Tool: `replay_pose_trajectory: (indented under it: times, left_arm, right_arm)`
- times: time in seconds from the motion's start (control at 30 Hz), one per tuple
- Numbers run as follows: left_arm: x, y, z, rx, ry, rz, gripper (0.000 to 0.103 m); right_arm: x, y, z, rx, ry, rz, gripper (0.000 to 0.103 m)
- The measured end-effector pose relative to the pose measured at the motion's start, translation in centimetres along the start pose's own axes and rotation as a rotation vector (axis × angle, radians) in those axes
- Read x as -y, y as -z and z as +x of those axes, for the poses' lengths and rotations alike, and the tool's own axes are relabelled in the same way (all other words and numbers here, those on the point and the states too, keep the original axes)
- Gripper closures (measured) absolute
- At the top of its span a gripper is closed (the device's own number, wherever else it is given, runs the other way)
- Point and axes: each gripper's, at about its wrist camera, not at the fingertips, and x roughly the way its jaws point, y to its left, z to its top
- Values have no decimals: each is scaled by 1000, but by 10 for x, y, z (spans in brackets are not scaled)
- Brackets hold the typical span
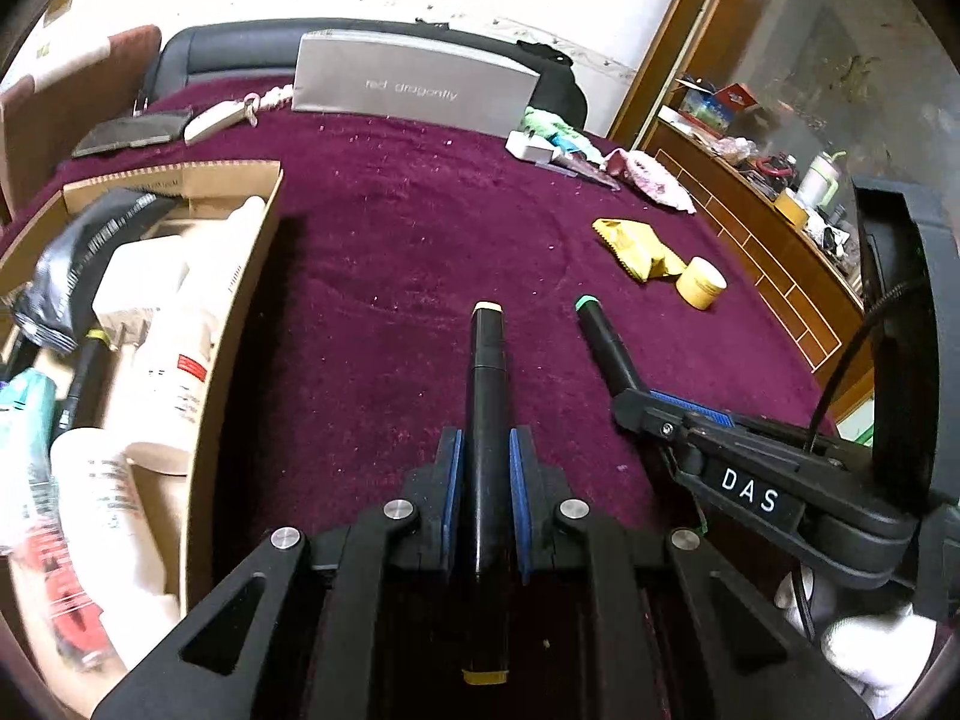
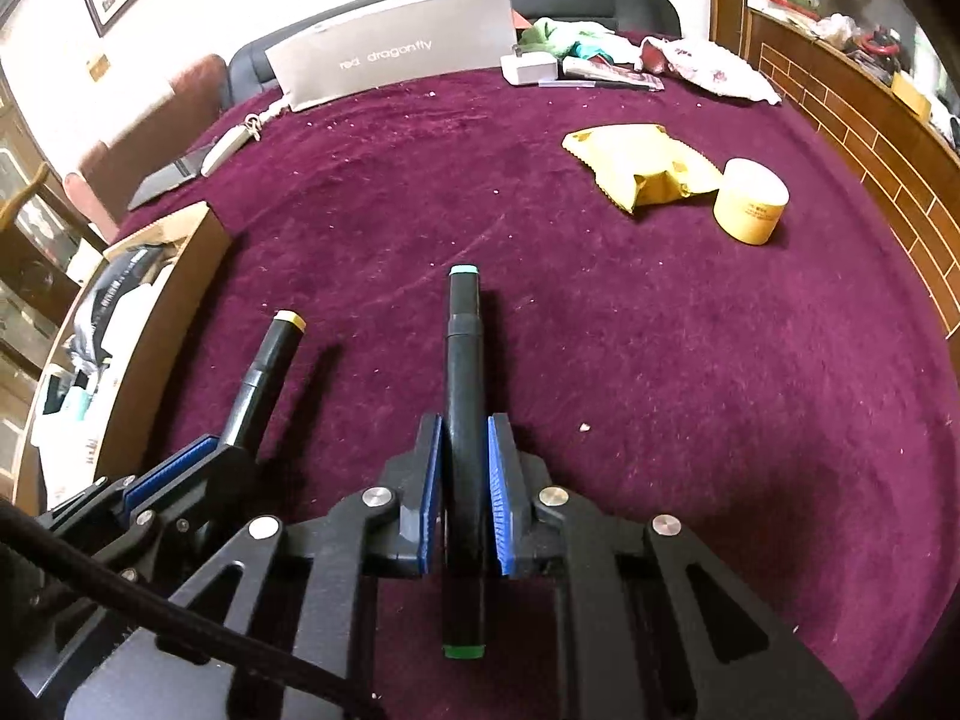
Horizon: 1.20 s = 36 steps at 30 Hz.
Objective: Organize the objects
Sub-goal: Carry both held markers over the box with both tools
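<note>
Markers fill both grippers. The left gripper (image 1: 486, 468) is clamped on a black marker with yellow end caps (image 1: 487, 396), its blue pads pressing the barrel on both sides; the marker runs straight out along the fingers toward twelve o'clock in the left wrist view, over the maroon cloth (image 1: 390, 252). The right gripper (image 2: 465, 468) is clamped the same way on a black marker with green end caps (image 2: 462, 372), also pointing to twelve o'clock in its own view.

Seen from the left wrist, the right gripper comes in from about three o'clock, its green-capped marker slanting toward eleven. Seen from the right wrist, the left gripper sits at about eight o'clock, its marker tip angled toward one.

The cardboard box (image 1: 237, 324) lies at nine o'clock in the left view, already crowded with white bottles (image 1: 174, 324), tubes and a dark pouch (image 1: 78, 264) (labels too blurred to read). On the cloth at about two o'clock lie a crumpled yellow packet (image 1: 636, 249) and, touching it, a small yellow jar (image 1: 701, 282). A grey box lettered "red dragonfly" (image 1: 414, 87) stands at the far edge, at twelve.
</note>
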Motion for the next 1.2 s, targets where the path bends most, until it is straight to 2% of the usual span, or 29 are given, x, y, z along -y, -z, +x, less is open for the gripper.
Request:
replay_pose_trajectory:
  times: [0.3, 0.57, 0.83, 1.2]
  left_arm:
    - [7, -2, -38, 83, -66, 56, 91]
    - [-6, -1, -66, 147, -135, 68, 91]
    - [-37, -1, -89, 205, -229, 48, 91]
    - [-88, 2, -104, 221, -274, -28, 91]
  right_arm:
    - [-9, 3, -22, 39, -56, 11, 91]
    - [-34, 1, -42, 75, -100, -21, 91]
    - [-74, -4, -61, 106, -143, -82, 90]
    - [-144, -10, -57, 94, -184, -184, 90]
